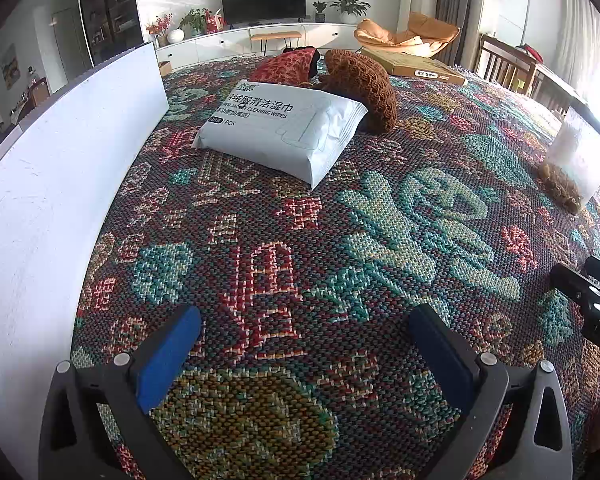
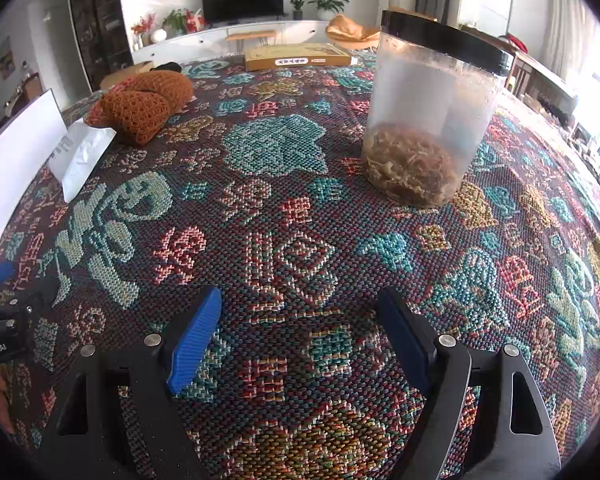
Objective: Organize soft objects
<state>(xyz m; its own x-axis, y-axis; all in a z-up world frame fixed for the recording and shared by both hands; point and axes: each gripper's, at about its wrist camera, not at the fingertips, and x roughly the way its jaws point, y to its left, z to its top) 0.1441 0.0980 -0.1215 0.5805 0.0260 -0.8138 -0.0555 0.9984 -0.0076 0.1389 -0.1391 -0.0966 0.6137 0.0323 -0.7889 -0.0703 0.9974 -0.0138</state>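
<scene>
A white pack of cleaning wipes [image 1: 282, 130] lies on the patterned cloth, ahead of my open, empty left gripper [image 1: 304, 350]. Behind it lie a brown knitted item [image 1: 364, 82] and a red patterned fabric [image 1: 286, 65]. The right wrist view shows the brown knit [image 2: 146, 102] and the wipes pack [image 2: 80, 156] at far left. My right gripper [image 2: 298, 334] is open and empty, low over the cloth. A clear plastic jar with a black lid [image 2: 432, 120], with brown fibrous stuff at its bottom, stands upright ahead of it to the right.
A white board [image 1: 60, 168] stands along the left edge of the table. A flat yellow cardboard box [image 2: 298, 57] lies at the far side. Wooden chairs [image 1: 504, 62] stand at the right. The jar shows at the right edge of the left wrist view [image 1: 580, 156].
</scene>
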